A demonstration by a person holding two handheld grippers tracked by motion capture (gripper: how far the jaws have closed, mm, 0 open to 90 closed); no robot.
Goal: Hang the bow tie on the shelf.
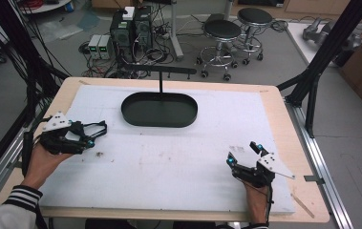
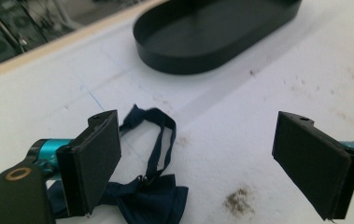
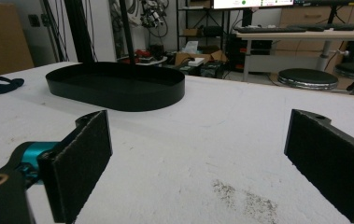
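I see the wooden table [image 1: 283,112] topped by a white foam mat [image 1: 178,157] that covers most of it. Toward the far middle of the mat sits a black oval tray [image 1: 159,109] with a thin upright post rising from its far side; it also shows ahead in the left gripper view [image 2: 212,42] and the right gripper view [image 3: 116,86]. My left gripper [image 1: 92,135] lies at the mat's left edge, held in the left hand [image 1: 42,160], its jaws spread wide apart with nothing between them. My right gripper [image 1: 243,153] rests near the mat's front right, jaws likewise wide open and empty. A navy bow tie [image 2: 146,196] with its strap looped lies on the mat just beside the left gripper's left pad [image 2: 93,161]; whether it touches I cannot tell. Small dark smudges [image 3: 247,198] mark the foam near both grippers
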